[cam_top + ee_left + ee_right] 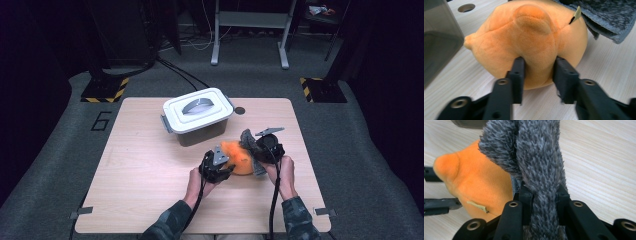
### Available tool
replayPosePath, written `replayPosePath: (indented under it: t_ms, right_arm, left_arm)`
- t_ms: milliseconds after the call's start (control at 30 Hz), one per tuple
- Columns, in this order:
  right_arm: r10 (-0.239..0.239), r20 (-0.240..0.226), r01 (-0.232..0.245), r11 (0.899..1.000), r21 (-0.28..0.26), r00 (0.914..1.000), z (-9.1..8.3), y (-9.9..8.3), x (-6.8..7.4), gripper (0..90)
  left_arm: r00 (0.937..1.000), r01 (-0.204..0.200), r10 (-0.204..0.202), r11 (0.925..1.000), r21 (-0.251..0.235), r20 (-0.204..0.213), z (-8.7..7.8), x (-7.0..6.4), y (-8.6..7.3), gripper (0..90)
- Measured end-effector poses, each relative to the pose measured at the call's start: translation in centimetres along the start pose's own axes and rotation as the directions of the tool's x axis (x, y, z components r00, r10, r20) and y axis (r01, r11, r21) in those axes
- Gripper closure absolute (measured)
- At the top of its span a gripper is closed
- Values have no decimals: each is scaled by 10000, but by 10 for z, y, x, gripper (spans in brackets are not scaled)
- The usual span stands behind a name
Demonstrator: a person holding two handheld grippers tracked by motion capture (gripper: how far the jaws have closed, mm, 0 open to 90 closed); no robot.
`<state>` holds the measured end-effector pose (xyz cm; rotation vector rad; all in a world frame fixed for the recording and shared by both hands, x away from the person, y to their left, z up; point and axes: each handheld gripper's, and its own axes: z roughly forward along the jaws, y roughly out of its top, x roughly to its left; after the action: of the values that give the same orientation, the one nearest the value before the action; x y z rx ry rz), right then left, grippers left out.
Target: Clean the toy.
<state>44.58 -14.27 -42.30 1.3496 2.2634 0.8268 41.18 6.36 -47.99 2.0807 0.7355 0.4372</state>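
my left gripper (538, 67) pinches a bulge of the orange plush toy (529, 40); my right gripper (544, 197) pinches the grey fuzzy cloth (536, 157) beside it.

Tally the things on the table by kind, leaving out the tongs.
Orange plush toy: 1
Grey fuzzy cloth: 1
Lidded plastic box: 1
Total: 3
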Motion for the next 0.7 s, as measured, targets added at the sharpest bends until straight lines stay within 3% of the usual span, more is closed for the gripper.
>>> replayPosePath:
  t_ms: [167, 400, 500, 700]
  right_arm:
    - [152, -10, -152, 9997, -209, 9999, -2, -2, -3, 742]
    - [382, 88, -375, 9973, -625, 9992, -19, -7, -3, 742]
    - [203, -4, -203, 9966, -800, 9998, -30, -7, 4, 742]
    - [-300, -214, 274, 9933, -1125, 9993, -47, -3, 25, 741]
  left_arm:
    - [9996, 281, -281, 9996, -98, 67, 1, 0, 0, 814]
    - [9942, 1034, -1024, 9941, -315, 318, -5, 2, 7, 838]
    - [9882, 1480, -1461, 9881, -411, 451, -9, 3, 11, 839]
    - [9831, 1768, -1736, 9827, -550, 588, -17, 2, 18, 838]
